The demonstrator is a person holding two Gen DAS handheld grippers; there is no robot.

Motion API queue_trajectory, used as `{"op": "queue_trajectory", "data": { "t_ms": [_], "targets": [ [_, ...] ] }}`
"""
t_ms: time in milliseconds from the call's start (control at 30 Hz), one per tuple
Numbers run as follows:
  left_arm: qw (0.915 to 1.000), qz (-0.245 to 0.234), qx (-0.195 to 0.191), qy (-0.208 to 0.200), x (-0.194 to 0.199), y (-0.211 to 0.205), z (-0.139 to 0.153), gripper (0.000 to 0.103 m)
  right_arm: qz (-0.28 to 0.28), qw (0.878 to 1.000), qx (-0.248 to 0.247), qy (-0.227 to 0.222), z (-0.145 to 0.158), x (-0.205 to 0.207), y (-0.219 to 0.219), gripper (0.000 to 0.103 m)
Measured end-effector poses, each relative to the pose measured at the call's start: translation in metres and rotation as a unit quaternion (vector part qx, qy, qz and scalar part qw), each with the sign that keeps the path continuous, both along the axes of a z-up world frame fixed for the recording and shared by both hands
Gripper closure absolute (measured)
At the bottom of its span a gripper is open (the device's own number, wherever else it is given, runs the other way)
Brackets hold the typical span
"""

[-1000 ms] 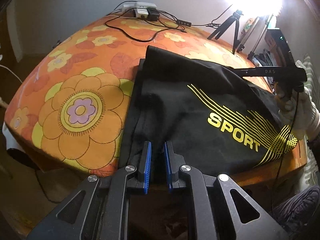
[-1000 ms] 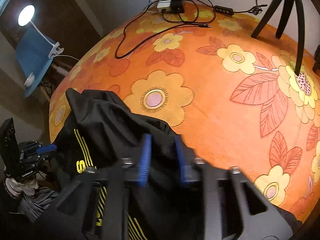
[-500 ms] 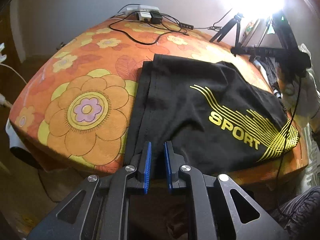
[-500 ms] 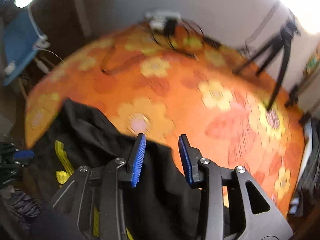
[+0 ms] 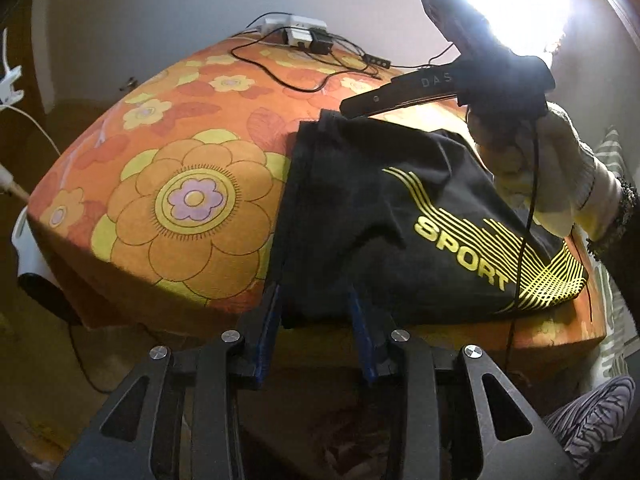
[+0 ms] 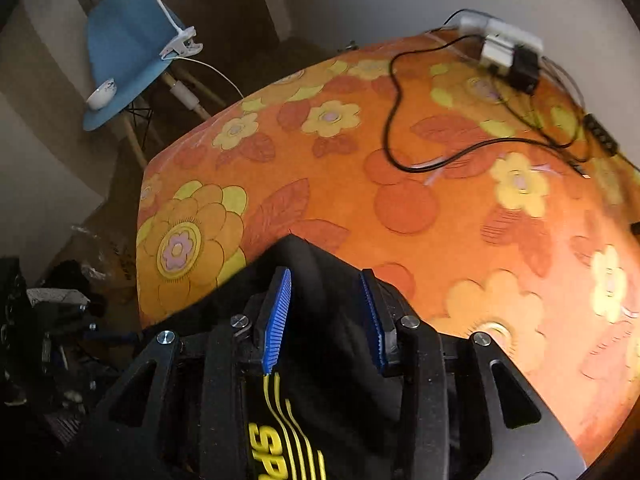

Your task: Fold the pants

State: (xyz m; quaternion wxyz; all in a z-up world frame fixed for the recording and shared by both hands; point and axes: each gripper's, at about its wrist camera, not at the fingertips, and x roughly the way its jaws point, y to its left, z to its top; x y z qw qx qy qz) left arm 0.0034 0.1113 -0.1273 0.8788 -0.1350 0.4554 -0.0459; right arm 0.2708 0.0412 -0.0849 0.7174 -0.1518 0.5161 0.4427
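Observation:
Black pants [image 5: 372, 208] with a yellow "SPORT" print lie folded at the near edge of the orange flowered table [image 5: 188, 200]. My left gripper [image 5: 316, 312] is open at the table's front edge, its jaws standing either side of the pants' near hem. My right gripper [image 6: 326, 304] is open just above the far fold of the pants [image 6: 312, 264]; nothing is held between its blue pads [image 6: 278, 316]. The right gripper also shows in the left wrist view [image 5: 448, 80], held by a gloved hand over the pants' far right side.
A white power strip with plugs [image 5: 302, 34] and black cables [image 6: 396, 136] lie at the table's far end. A blue chair [image 6: 124, 68] with a clip lamp stands left of the table. A bright light [image 5: 516, 4] glares at the back right.
My left gripper has opened and let go of the pants' hem. My right gripper has opened, swung left and come down over the pants' far fold. The pants now lie flatter.

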Motion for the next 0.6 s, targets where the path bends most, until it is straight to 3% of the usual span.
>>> {"op": "queue_trajectory", "data": {
  "t_ms": [167,267,300,367,600],
  "targets": [
    [0.9998,-0.007,0.020,0.005,0.004,-0.005,-0.007,0.070,0.012,1.000,-0.016,0.000,-0.008,-0.005,0.014,0.068],
    [0.9991,-0.017,0.038,0.003,0.006,-0.010,-0.006,0.071,0.023,1.000,-0.018,-0.008,-0.007,-0.010,0.017,0.093],
    [0.9991,-0.018,0.039,0.001,0.005,-0.011,-0.006,0.082,0.025,0.999,-0.015,-0.015,-0.004,-0.013,0.017,0.094],
    [0.9988,-0.024,0.042,0.000,0.004,-0.012,-0.006,0.094,0.028,0.999,-0.009,-0.029,0.002,-0.017,0.017,0.097],
    [0.9965,-0.009,0.077,-0.029,0.000,-0.008,0.007,0.098,0.018,0.996,0.012,-0.087,0.028,-0.016,0.026,0.101]
  ]
}}
